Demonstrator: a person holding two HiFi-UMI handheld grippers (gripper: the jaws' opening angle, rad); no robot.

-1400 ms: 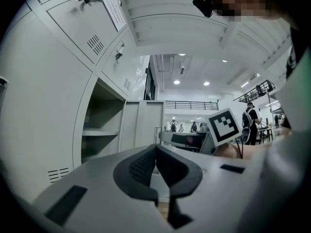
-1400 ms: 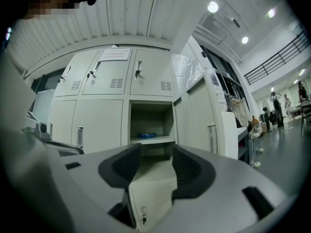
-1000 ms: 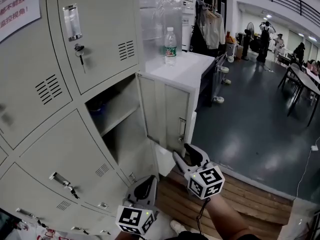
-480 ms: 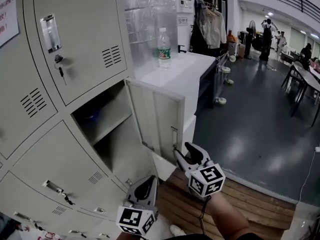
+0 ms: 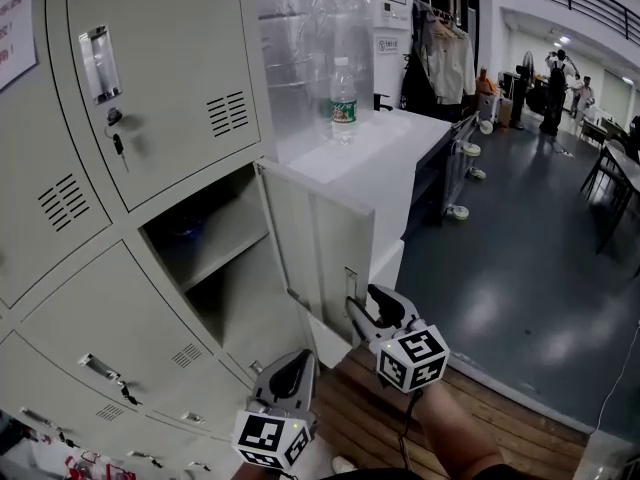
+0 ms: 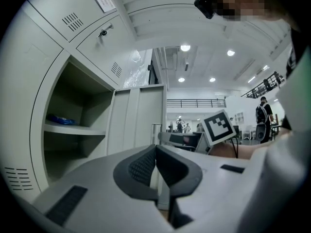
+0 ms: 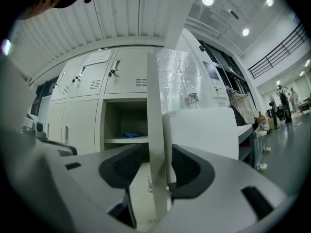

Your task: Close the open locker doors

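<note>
The open locker door (image 5: 318,253) juts out right of its compartment, its free edge between the spread right claw (image 7: 156,165). The left claw (image 6: 155,154), pressed together and empty, hangs nearer.

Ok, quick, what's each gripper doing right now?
Left gripper: shut, empty.
Right gripper: open, door edge between its jaws, not clamped.
</note>
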